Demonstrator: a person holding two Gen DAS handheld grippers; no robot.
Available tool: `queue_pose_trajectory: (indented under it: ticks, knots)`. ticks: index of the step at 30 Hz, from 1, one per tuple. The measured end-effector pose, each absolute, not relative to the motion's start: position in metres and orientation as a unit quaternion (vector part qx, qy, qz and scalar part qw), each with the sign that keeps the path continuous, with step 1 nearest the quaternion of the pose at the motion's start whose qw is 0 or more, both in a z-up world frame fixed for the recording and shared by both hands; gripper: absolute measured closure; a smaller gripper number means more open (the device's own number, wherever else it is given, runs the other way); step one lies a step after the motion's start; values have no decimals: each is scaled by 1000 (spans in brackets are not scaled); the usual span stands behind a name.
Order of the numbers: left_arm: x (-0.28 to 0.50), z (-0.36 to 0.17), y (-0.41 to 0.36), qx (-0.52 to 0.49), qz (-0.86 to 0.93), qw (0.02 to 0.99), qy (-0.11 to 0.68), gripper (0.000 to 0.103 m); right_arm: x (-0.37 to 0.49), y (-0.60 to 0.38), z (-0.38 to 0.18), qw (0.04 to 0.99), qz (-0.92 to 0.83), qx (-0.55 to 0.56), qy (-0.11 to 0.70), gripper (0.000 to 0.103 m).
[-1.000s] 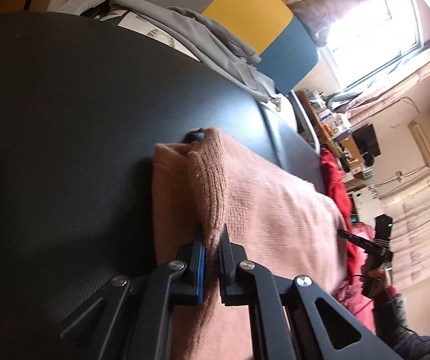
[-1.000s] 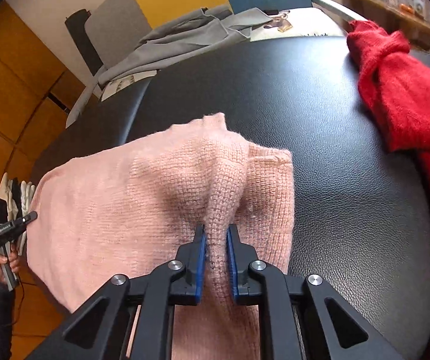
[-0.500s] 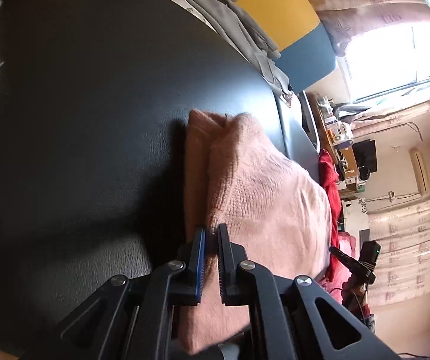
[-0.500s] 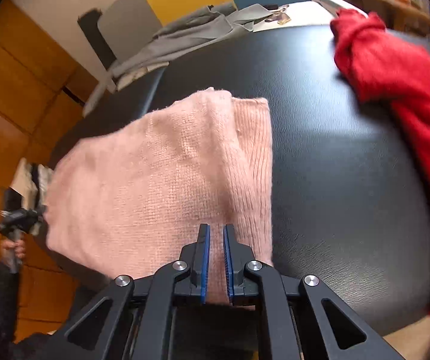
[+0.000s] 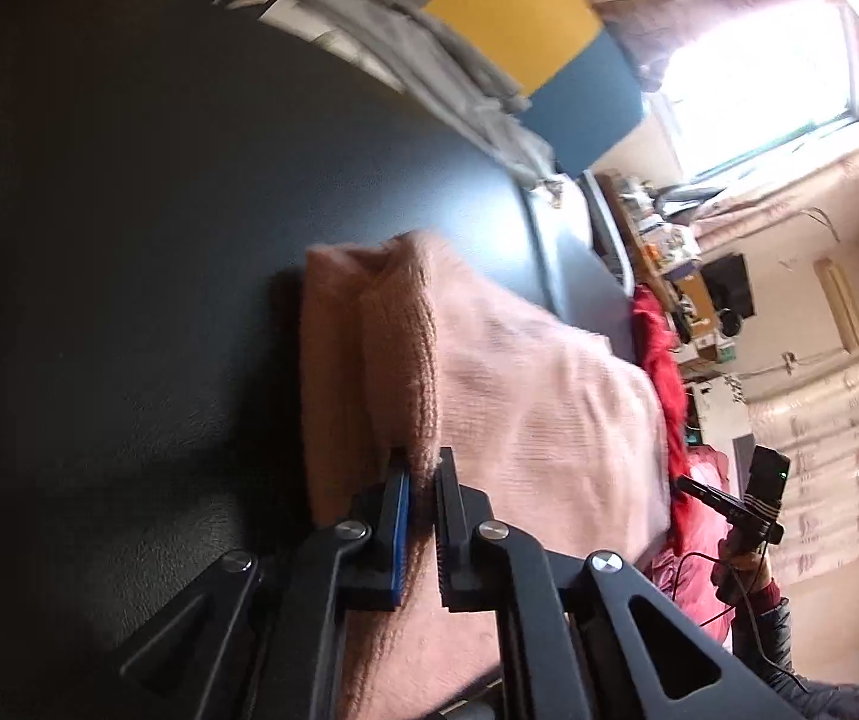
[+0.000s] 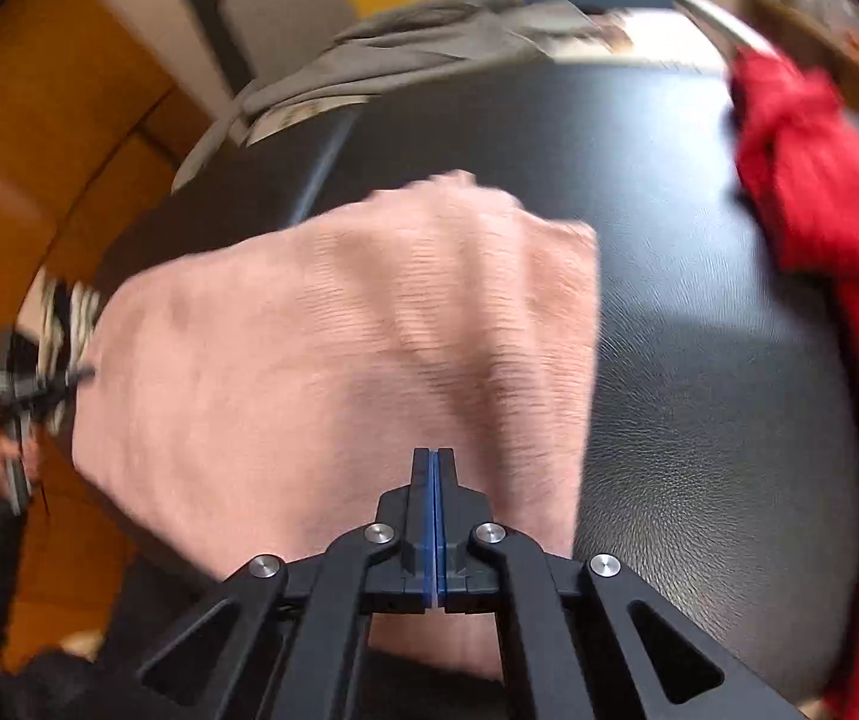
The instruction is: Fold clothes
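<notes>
Bare black tabletop point(image 6: 699, 360) separates pink sweater point(image 6: 339, 348) from red garment point(image 6: 819, 192).

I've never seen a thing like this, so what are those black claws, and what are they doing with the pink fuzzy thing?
Those claws are grippers, tongs a person holds, one in each hand. Each carries a camera looking along its fingers, so you get two pictures. In the left one, the left gripper pinches a fold of the pink sweater. In the right one, the right gripper is closed over that same sweater; it looks pinched, though the picture is blurry. The sweater lies on a black padded surface, with a red garment beside it and grey clothes at the back.
</notes>
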State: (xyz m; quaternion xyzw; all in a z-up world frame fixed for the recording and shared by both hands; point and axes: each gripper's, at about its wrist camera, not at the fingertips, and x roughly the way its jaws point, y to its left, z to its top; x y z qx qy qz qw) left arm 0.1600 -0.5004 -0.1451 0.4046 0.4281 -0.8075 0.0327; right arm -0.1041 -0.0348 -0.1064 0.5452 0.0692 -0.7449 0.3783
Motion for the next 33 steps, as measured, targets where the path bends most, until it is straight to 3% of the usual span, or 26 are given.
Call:
queue_pose_trajectory:
  ticks: [8, 10, 11, 12, 13, 16, 22, 23, 24, 25, 33]
  knots:
    - [161, -149, -505, 416, -800, 48, 430, 97, -118, -18, -96, 386, -760, 523, 7, 100]
    - [160, -153, -503, 415, -799, 46, 433, 97, -124, -13, -96, 386, -763, 518, -13, 76]
    - [158, -153, -501, 415, -799, 45, 433, 97, -128, -10, -96, 386, -764, 516, -23, 37]
    - [158, -154, -500, 415, -799, 44, 432, 97, -131, -8, -96, 386, -766, 514, -34, 16]
    - [157, -154, -499, 416, -798, 44, 433, 97, -134, -5, -96, 386, -767, 511, -44, 15]
    - [157, -155, -498, 418, -797, 46, 433, 97, -144, 1, -97, 385, -770, 504, -73, 16]
    - [155, -159, -503, 425, -789, 57, 440, 97, -177, -29, -126, 378, -755, 534, -47, 19]
    - [155, -160, -504, 425, -789, 58, 440, 97, -179, -32, -130, 379, -752, 538, -43, 34]
    - [154, -159, -504, 427, -789, 58, 439, 97, -181, -36, -134, 378, -749, 542, -38, 76]
    - [153, -159, -504, 428, -788, 58, 438, 97, -182, -40, -138, 365, -747, 554, -30, 99]
    - [154, -144, -501, 420, -803, 37, 421, 97, -147, -40, -98, 366, -759, 538, 22, 96]
